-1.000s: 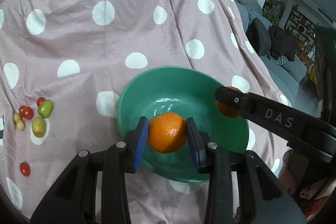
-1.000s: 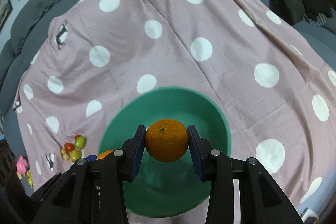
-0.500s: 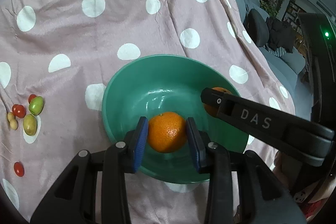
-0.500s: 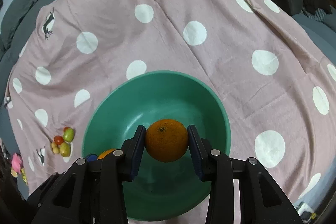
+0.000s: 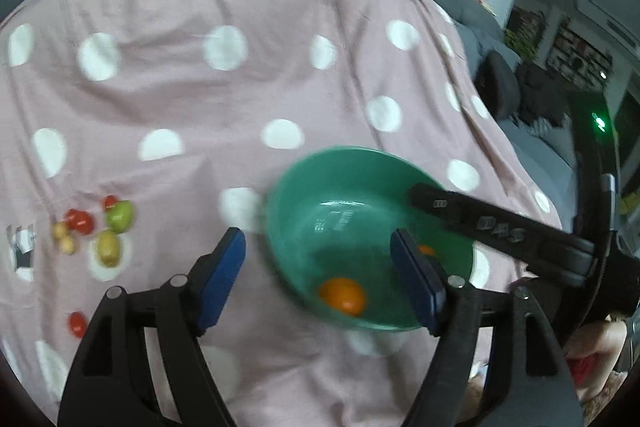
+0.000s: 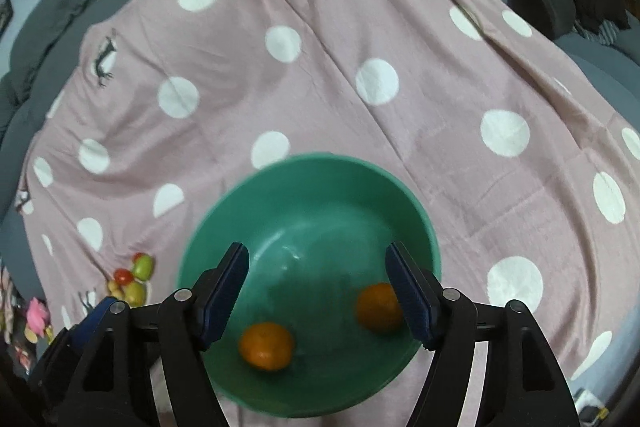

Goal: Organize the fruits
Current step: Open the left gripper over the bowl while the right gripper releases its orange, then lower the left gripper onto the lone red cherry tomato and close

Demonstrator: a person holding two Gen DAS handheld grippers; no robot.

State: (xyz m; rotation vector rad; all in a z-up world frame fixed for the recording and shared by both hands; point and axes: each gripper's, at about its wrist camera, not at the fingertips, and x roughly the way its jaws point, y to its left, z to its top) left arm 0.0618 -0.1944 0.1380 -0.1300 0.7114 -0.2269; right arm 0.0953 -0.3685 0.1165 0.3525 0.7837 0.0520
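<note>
Spreading apart at this moment, the jaws of the right gripper (image 6: 316, 291) have nothing pinched between them; just below and ahead of them two oranges lie loose in the green bowl (image 6: 280, 183), one orange (image 6: 266, 345) under the left blade, the other orange (image 6: 378, 307) touching or just behind the right blade. The left gripper (image 5: 320, 275) is likewise opening with nothing between its jaws, its right blade hanging over the bowl's near side.

Judging from this, the likeliest trouble is a blade clipping the bowl rim as either claw pulls away, tipping the light bowl on the soft spotted blanket (image 6: 400, 67) and rolling the oranges out. The two claws sit close together and could also knock each other.

Farther off to the left, the small fruits (image 5: 108, 227) lie clustered on the blanket; a wide-open claw could scatter them.
</note>
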